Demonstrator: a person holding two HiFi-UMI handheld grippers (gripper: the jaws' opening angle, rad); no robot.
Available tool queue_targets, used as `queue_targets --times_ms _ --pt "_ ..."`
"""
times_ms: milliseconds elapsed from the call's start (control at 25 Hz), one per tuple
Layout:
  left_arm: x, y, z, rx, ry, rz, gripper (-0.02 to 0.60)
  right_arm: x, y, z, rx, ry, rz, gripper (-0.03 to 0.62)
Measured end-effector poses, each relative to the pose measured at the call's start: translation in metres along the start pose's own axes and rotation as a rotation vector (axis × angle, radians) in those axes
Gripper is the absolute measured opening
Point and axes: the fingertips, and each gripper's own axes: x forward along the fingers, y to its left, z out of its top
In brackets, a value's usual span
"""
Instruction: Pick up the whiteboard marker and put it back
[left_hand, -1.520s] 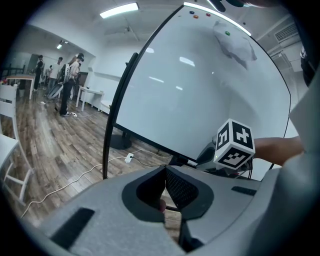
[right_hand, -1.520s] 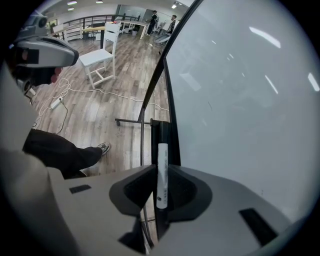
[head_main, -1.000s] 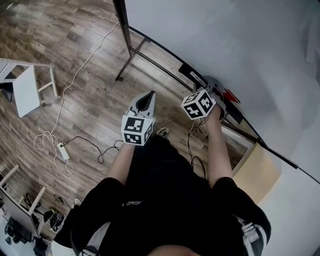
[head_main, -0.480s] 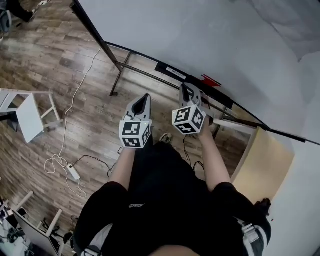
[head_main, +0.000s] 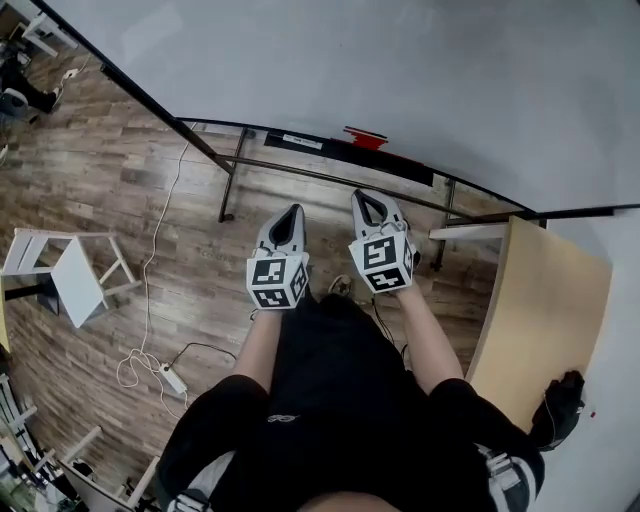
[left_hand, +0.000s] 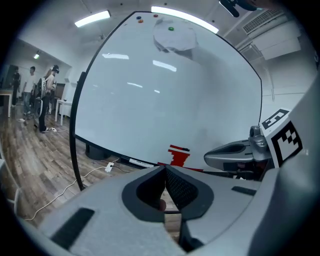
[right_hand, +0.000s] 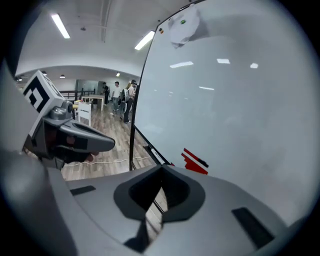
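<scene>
The jaws of the right gripper (right_hand: 161, 169) are seen pressed together at their tips with nothing between them. They have just been closing, and only floorboards and part of the board's frame are glimpsed through the hollow behind the tips. The jaws of the left gripper (left_hand: 164, 169) are likewise found closed tip to tip and empty. A second ago the right gripper was held wide open at the tray, close to the red block. Both grippers are now drawn back from the whiteboard (head_main: 420, 70) and are held side by side at the centre of the head view, well apart from the ledge. From this it is judged that the release has been made and the put-back step is complete, so that little or nothing of the task is left. The empty closing of the right jaws is read as the end of a release, not as a new grasp. The whiteboard marker (head_main: 302, 141) is found lying flat in the tray (head_main: 410, 172) along the lower edge of the board, in the upper middle of the head view. It is placed a little to the left of the red block (head_main: 365, 136) and is touched by neither gripper. It is shown as a slim dark stick with a white label along its barrel; its cap and ink colour cannot be made out at this size. Below the tray, the wooden floor (head_main: 150, 200) is seen.
</scene>
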Motion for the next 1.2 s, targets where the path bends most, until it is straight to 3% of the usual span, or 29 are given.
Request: queue_targets --times_ms 200,440,680,840,1000,1200 --pt "-0.011 -0.048 -0.002 0.033 -0.012 -0.023 0.006 -0.049 -0.012 -0.021 0.063 -0.046 -0.023 0.002" --pt "-0.034 -0.072 0.014 0.087 -0.044 -0.028 0.006 -0.094 -0.021 -0.015 0.191 -0.166 -0.068 0.000" --pt "-0.063 -0.084 0.050 0.154 -0.118 -0.044 0.006 -0.148 -0.038 0.009 0.311 -0.331 -0.193 0.002" --pt "-0.086 -0.092 0.078 0.200 -0.181 -0.087 0.006 -0.180 -0.037 0.026 0.336 -0.419 -0.290 0.002" --pt "-0.101 -0.088 0.098 0.248 -0.208 -0.106 0.006 -0.196 -0.027 0.043 0.346 -0.461 -0.322 0.002" --pt "-0.107 -0.087 0.111 0.233 -0.235 -0.137 0.006 -0.213 -0.031 0.054 0.365 -0.498 -0.379 0.002"
